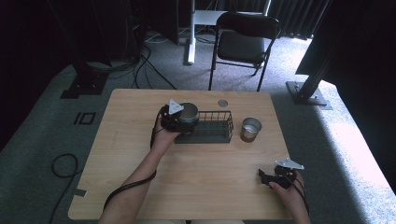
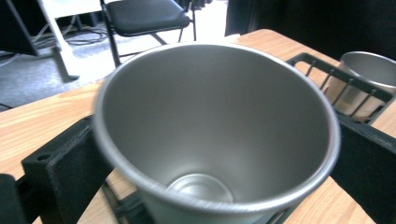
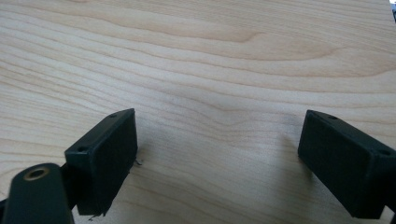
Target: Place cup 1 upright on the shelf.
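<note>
Forearms low | wooden table point(image 1: 196, 186) | grey carpet point(image 1: 42, 140) | black chair point(image 1: 243, 44)

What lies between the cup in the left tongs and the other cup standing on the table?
The high view shows the wire basket between the held cup and the free cup; the held one sits at the basket's left end.
</note>
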`<state>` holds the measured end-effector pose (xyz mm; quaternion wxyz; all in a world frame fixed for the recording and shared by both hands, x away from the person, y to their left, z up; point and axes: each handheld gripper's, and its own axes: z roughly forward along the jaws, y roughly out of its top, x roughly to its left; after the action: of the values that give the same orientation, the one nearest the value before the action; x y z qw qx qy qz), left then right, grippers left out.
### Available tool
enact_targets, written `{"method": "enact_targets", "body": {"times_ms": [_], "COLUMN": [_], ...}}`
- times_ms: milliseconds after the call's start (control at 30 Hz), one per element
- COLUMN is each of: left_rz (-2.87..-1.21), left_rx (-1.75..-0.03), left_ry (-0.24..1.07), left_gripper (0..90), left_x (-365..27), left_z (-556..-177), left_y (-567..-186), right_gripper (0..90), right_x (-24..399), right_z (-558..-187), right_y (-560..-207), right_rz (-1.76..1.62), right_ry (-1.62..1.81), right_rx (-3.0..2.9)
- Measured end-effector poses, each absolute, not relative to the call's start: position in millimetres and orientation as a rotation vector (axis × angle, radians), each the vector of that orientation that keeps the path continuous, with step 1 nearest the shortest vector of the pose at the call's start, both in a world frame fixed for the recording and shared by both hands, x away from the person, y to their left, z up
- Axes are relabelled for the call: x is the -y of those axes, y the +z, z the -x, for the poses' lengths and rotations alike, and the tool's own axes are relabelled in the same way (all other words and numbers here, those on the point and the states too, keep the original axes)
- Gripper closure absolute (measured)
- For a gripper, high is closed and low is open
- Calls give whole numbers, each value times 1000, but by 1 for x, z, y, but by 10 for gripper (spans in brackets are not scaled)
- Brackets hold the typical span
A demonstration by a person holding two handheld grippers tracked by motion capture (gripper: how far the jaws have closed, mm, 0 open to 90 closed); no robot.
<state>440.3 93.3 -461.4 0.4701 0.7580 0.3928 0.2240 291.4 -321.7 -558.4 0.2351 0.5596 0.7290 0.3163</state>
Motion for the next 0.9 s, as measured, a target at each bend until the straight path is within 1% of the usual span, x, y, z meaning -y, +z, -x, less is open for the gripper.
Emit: {"method": "enact_targets", "body": {"times_ms": [67,167,500,900], "left_rz": [-1859,-1871,-1849,-1849], "left_rx": [-983,-976,-964,-963], "left_ry": [538,559,544,556], "left_gripper": [2,2,2,3], "left_x": [-97,-101,-112,-130], "left_z": [-438,-433,-415,-399], "left_y": [-460,-458,-458,-458], "right_gripper": [115,115,115,115], "right_x": [322,322,322,322], "right_z": [-291,-291,-291,-291], "right_y": [-558,-558,-558,-558], "right_rz": [-1536,-1536,-1536,-1536], "right_ry": [868,868,868,868], "right_rx": [-2000,-2000,-2000,-2000]}}
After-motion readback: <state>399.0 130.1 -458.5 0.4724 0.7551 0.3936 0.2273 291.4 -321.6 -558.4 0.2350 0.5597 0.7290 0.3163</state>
